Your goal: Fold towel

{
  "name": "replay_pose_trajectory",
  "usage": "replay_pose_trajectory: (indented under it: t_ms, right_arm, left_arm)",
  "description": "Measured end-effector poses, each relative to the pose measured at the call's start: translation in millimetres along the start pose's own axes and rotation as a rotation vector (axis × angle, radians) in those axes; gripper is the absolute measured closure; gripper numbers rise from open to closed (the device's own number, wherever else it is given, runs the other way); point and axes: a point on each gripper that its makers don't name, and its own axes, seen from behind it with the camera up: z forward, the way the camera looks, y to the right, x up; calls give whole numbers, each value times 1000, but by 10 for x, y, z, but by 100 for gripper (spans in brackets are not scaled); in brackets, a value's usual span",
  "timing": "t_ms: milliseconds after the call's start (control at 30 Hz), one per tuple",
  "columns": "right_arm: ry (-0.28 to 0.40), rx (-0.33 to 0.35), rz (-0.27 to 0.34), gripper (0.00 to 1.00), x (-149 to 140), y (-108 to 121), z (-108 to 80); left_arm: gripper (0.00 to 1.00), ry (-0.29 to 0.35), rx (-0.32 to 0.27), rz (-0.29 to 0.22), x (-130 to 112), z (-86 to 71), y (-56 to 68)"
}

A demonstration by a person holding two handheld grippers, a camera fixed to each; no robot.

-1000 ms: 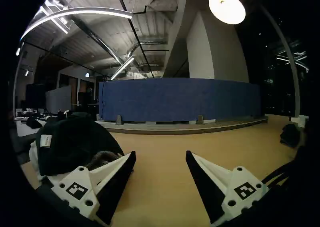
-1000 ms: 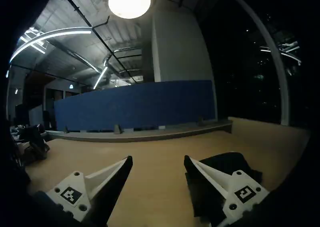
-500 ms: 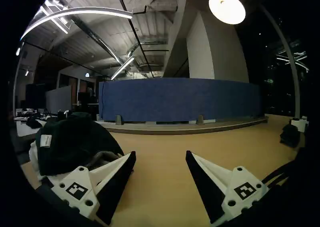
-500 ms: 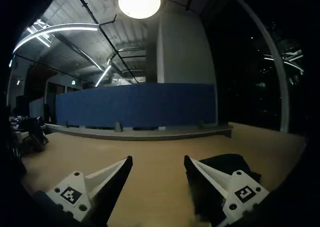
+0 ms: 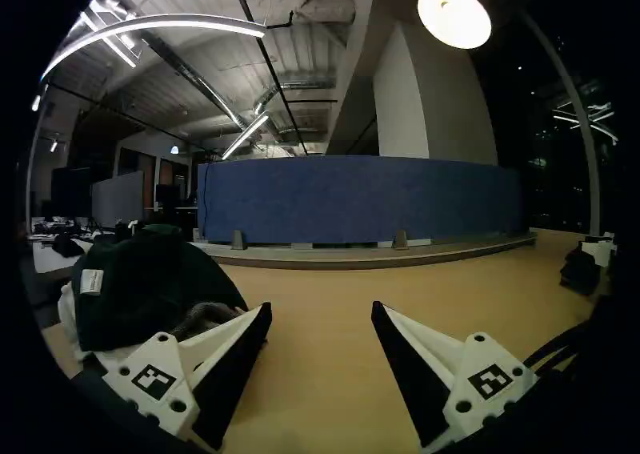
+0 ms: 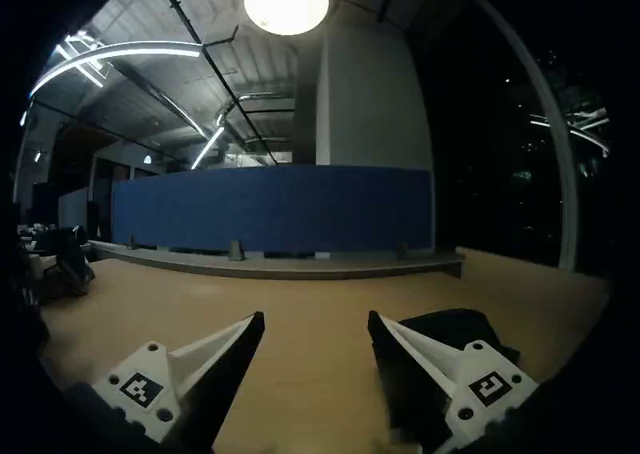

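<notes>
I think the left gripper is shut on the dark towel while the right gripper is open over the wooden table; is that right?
Not quite: the left gripper view shows the left gripper open, the dark towel lying beside one finger. The right gripper is indeed open over the wooden table.

We identify the carrying surface as a light wooden table [image 5: 320, 326]. A blue partition [image 5: 352, 198] stands on small feet along its far edge. In the left gripper view, a heap of dark cloth [image 5: 144, 290] with a white tag lies near the left edge. In the right gripper view, a dark cloth [image 6: 456, 326] lies low on the surface toward the right edge. We cannot tell how it is folded.
</notes>
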Motion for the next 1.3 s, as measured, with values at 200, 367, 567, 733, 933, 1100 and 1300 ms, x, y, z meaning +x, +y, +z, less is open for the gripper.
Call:
replay_pose_trajectory:
  t_ms: [200, 367, 567, 733, 933, 1100, 1300]
  right_arm:
    - [0, 0, 0, 0, 7, -5, -5]
    - [0, 0, -1, 0, 8, -6, -4]
    - [0, 0, -1, 0, 9, -2, -4]
    - [0, 0, -1, 0, 2, -2, -4]
    - [0, 0, 0, 0, -3, -6, -5]
    - [0, 0, 0, 0, -8, -5, -7]
    - [0, 0, 0, 0, -10, -7, -3]
  left_arm:
    - [8, 0, 0, 0, 1, 4, -1]
    - [8, 0, 0, 0, 1, -1, 0]
    - [8, 0, 0, 0, 1, -7, -1]
    - [8, 0, 0, 0, 1, -14, -2]
    - [8, 0, 0, 0, -1, -17, -7]
    - [8, -1, 0, -3, -9, -11, -5]
    - [8, -1, 0, -2, -16, -12, -10]
